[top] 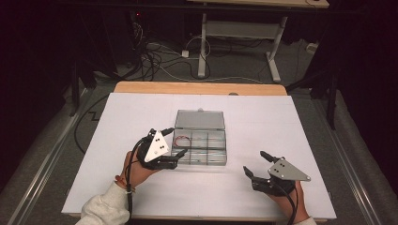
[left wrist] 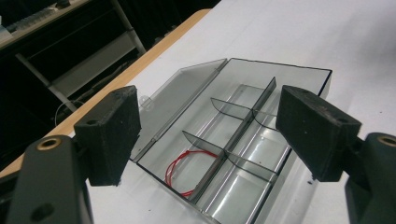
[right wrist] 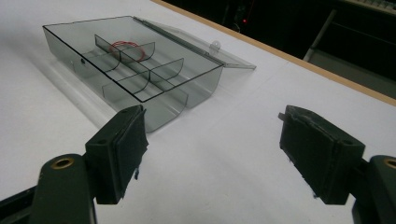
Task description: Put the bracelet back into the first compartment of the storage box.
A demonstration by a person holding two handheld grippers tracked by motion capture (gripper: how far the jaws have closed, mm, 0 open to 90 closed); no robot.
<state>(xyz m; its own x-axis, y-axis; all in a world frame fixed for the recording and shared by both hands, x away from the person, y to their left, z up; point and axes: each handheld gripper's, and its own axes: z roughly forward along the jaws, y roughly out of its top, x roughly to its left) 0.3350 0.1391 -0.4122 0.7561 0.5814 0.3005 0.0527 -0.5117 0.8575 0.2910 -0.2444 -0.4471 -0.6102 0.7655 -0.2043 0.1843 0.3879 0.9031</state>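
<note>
A clear plastic box (top: 202, 161) with several compartments lies at the table's middle, its lid (top: 200, 119) swung open toward the far side. A red loop (top: 182, 139) lies in the far-left compartment. My left gripper (top: 177, 142) hangs open at the box's left end, over that corner. In the left gripper view the box (left wrist: 299, 71) and red loop (left wrist: 183, 171) sit between my wide-open left gripper (left wrist: 210, 128). My right gripper (top: 254, 162) is open and holds nothing, to the right of the box's front corner. The right gripper view has the box (right wrist: 70, 52), loop (right wrist: 125, 46) and lid (right wrist: 205, 46) beyond the right gripper (right wrist: 217, 147).
The white table top (top: 141, 187) ends in a wooden strip (top: 197, 88) at the far side. Beyond it, cables (top: 159, 58) lie on the floor beside another desk's legs (top: 202, 47). Dark surroundings flank the table.
</note>
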